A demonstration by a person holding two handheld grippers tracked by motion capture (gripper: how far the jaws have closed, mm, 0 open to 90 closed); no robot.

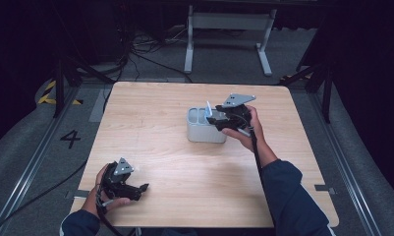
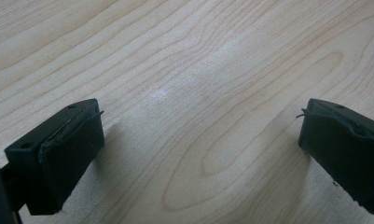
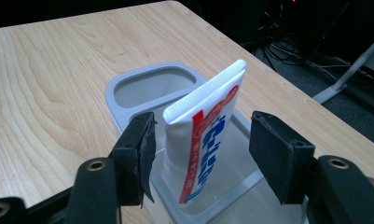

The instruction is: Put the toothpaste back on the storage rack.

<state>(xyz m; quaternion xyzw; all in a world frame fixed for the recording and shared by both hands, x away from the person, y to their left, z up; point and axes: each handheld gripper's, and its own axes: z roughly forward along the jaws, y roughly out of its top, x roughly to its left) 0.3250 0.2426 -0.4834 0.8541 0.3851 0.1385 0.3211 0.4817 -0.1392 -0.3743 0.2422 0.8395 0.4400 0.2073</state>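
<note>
Right tongs: my right gripper [image 3: 201,149] hangs over the near compartment of the grey plastic 2-compartment holder [image 3: 128,86], jaws spread, 1 on each side of the tube and neither touching it.

Tube: the white toothpaste tube with red and blue print [image 3: 205,135] stands in that near compartment, crimped flat end up, leaning toward the far compartment, which looks empty.

Place on table: in the high view the holder [image 1: 197,130] sits right of the middle of the pale wooden table [image 1: 150,108], with my right gripper [image 1: 218,118] directly above its right end and the tube's tip [image 1: 208,108] poking up beside it.

Key relation: the tube lies straight ahead between my right jaws, its long axis nearly upright and its flat faces turned toward the pads, so closing and lifting straight up would likely clear the rim.

Left tongs: my left gripper [image 2: 201,149] rests low over bare wood, jaws wide apart and holding nothing; in the high view it [image 1: 135,189] sits at the near left corner, well apart from the holder.

Nearer hand: the right, by far.
</note>
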